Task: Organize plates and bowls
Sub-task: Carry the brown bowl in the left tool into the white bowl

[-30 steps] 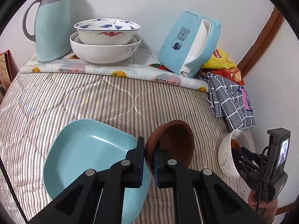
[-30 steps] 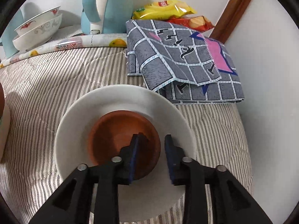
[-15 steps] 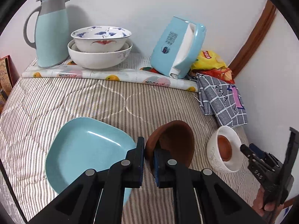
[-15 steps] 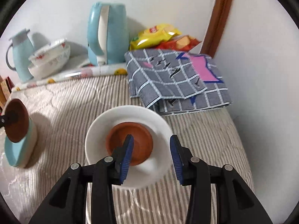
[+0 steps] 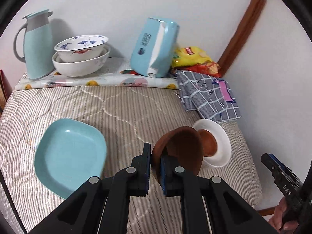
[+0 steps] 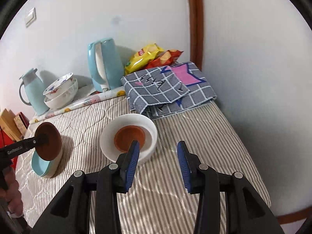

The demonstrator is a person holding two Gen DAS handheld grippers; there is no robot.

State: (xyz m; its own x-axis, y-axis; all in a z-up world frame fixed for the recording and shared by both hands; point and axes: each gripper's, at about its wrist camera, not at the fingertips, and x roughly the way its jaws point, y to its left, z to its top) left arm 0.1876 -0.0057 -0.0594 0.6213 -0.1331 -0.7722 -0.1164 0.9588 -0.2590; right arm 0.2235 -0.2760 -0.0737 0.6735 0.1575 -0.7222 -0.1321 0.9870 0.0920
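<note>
My left gripper (image 5: 155, 162) clamps a brown bowl (image 5: 181, 152) tilted on edge, mouth rightward, beside the white bowl (image 6: 128, 136); my right gripper (image 6: 158, 163) gapes wide.

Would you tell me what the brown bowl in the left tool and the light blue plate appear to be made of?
Brown bowl: likely unglazed clay or matte plastic; dull, no glare. Light blue plate: probably glazed ceramic or melamine; smooth, with one small bright highlight. Left tool grips the bowl's rim.

A brown bowl (image 5: 183, 148) is held tilted above the striped bedcover, near a white bowl (image 6: 145, 126) nesting another brown bowl (image 6: 129, 137), beside a blue plate (image 5: 70, 154).
</note>
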